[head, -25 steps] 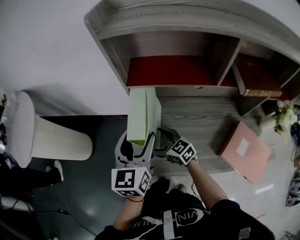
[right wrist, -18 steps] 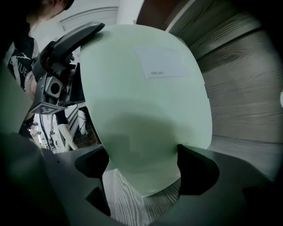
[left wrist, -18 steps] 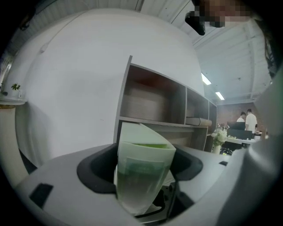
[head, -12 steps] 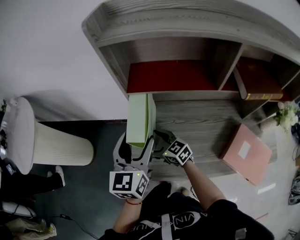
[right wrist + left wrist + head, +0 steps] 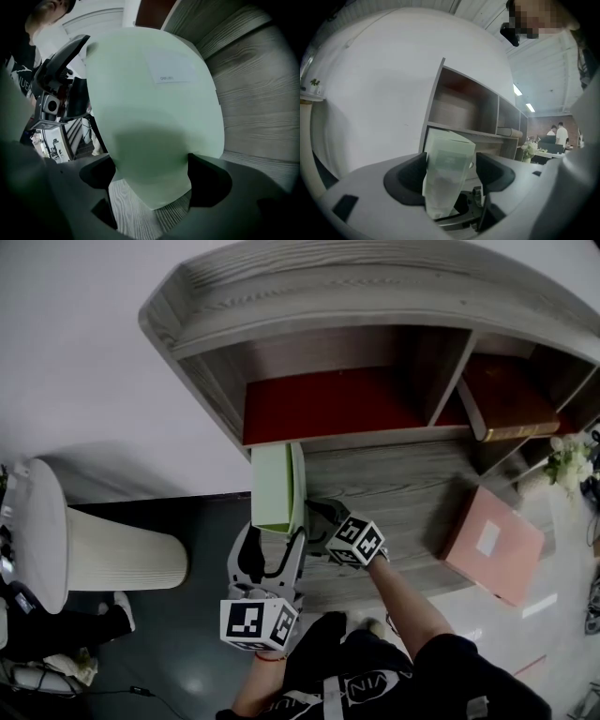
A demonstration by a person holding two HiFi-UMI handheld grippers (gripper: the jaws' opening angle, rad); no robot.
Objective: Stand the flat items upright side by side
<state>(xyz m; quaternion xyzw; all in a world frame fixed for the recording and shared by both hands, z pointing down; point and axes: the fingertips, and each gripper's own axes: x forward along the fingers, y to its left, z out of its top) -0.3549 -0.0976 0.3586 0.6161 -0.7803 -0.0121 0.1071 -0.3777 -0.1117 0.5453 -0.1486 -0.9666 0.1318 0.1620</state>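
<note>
The left gripper (image 5: pixel 272 545) has both dark, rounded jaws closed on the narrow edge of the green box file (image 5: pixel 277 484), with the file filling the gap between them. The right gripper (image 5: pixel 317 517) is clamped on the same file from the right, its jaws set against the two broad faces low down.

The green box file is a slim, pale green, rectangular case with a smooth matte surface and a small white label (image 5: pixel 169 72) on one broad face. It stands on edge, upright, at the left end of the shelf unit's lower surface (image 5: pixel 394 498), which is grey board with a pronounced wood grain.

A flat, square pink item (image 5: pixel 492 542) lies on its face at the right end of that surface, well apart from the file.

Behind the file, the open left compartment has a dark red back panel (image 5: pixel 328 404). In the compartment to the right, a brown book (image 5: pixel 506 404) leans at a tilt.

On the dark floor to the left stands a white ribbed cylinder (image 5: pixel 122 545).
</note>
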